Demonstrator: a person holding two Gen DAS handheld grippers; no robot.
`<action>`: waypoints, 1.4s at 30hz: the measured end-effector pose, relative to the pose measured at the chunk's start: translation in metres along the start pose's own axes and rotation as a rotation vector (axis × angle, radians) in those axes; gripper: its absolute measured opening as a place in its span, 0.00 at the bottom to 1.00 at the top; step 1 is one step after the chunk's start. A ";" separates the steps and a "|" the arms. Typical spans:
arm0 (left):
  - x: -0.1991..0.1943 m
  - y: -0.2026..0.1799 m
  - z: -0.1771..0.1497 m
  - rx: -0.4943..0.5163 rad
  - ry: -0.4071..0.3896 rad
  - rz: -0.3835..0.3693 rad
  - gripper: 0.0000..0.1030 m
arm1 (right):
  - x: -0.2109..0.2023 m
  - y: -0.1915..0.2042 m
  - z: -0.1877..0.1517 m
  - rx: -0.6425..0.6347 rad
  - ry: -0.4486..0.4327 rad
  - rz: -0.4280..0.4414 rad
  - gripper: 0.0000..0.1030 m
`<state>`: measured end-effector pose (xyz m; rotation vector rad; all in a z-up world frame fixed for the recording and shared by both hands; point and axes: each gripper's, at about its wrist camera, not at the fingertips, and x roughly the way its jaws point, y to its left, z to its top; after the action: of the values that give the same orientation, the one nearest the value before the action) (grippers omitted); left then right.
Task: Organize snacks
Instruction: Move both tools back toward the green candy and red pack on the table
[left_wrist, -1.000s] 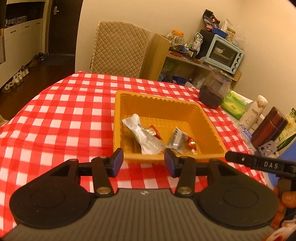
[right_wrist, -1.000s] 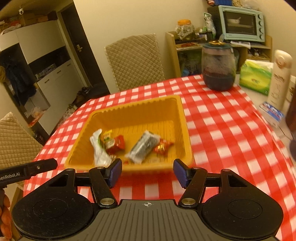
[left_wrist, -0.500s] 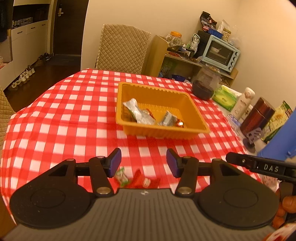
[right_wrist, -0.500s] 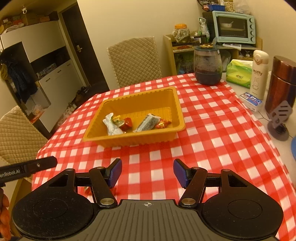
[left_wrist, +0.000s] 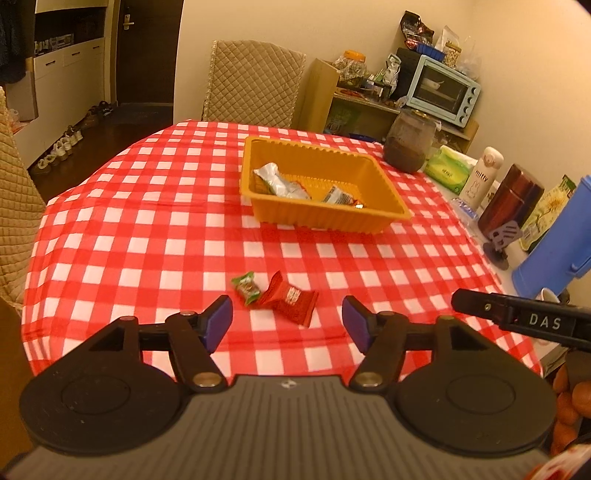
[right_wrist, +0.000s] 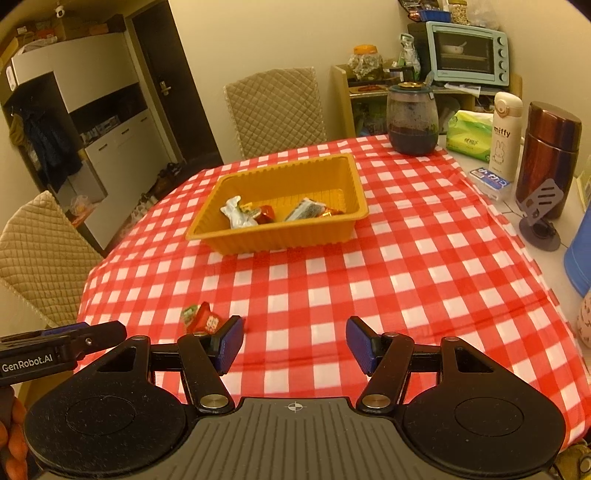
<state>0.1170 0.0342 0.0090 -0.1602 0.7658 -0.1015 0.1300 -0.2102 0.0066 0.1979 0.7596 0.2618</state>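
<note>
An orange tray (left_wrist: 369, 221) (right_wrist: 332, 236) on the red checked tablecloth holds several wrapped snacks, among them a silver packet (left_wrist: 279, 182) (right_wrist: 236, 216). Near the table's front edge lie a red packet (left_wrist: 291, 297) (right_wrist: 205, 322) and a small green candy (left_wrist: 245, 287) (right_wrist: 189, 313). My left gripper (left_wrist: 287, 323) hovers just in front of these two, its jaws opening with nothing between them. My right gripper (right_wrist: 294, 343) stands open and empty to the right of the loose snacks.
At the table's right side stand a dark glass jar (right_wrist: 412, 120), a green tissue pack (right_wrist: 469, 134), a white bottle (right_wrist: 506, 134), a brown flask (right_wrist: 548, 155) and a blue jug (left_wrist: 552, 240). Quilted chairs (right_wrist: 275, 109) stand behind and to the left.
Both grippers have pulled back from the tray toward the table's front edge. The two loose snacks came into view. The left gripper's jaws have spread wider.
</note>
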 end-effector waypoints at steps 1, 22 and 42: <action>-0.001 0.001 -0.002 0.000 0.002 0.004 0.65 | -0.001 -0.001 -0.002 0.002 0.001 -0.002 0.60; -0.006 0.030 -0.017 -0.041 0.024 0.070 0.94 | -0.001 -0.002 -0.023 0.000 0.038 -0.008 0.60; 0.008 0.043 -0.016 -0.004 -0.010 0.125 0.95 | 0.028 0.015 -0.029 -0.095 0.077 0.016 0.66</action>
<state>0.1136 0.0735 -0.0154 -0.1164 0.7639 0.0198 0.1268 -0.1851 -0.0282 0.1046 0.8204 0.3210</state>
